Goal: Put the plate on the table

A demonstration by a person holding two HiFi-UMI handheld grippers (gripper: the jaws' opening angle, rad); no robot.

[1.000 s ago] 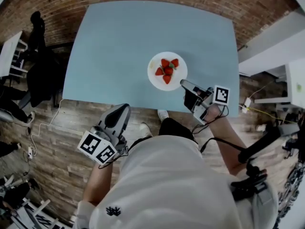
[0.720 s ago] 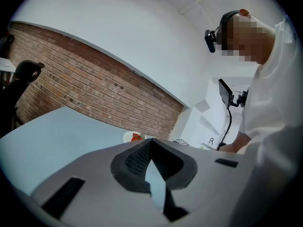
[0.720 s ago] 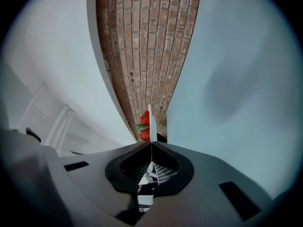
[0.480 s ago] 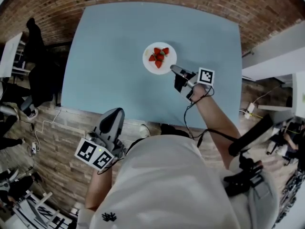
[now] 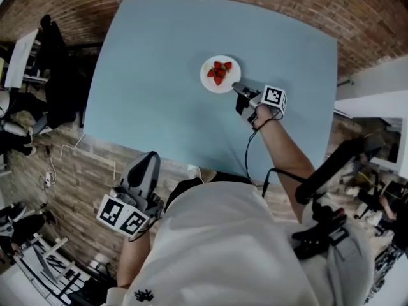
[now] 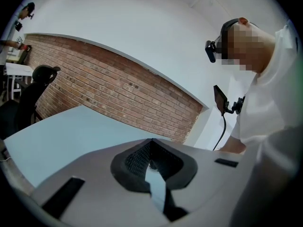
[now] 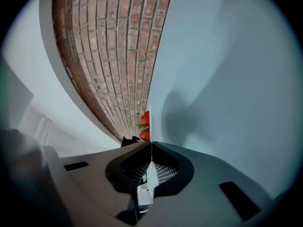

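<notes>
Over the far middle of the light blue rectangular table, my right gripper has its jaws nearly together, pinching the near rim of the round white plate, which carries a small heap of red strawberries. From that gripper's own view, the thin white rim sits between the pads. Whether the plate rests on the tabletop or hangs just above it, I cannot tell. My left gripper hangs off the table's near edge beside my body, jaws closed together on nothing.
</notes>
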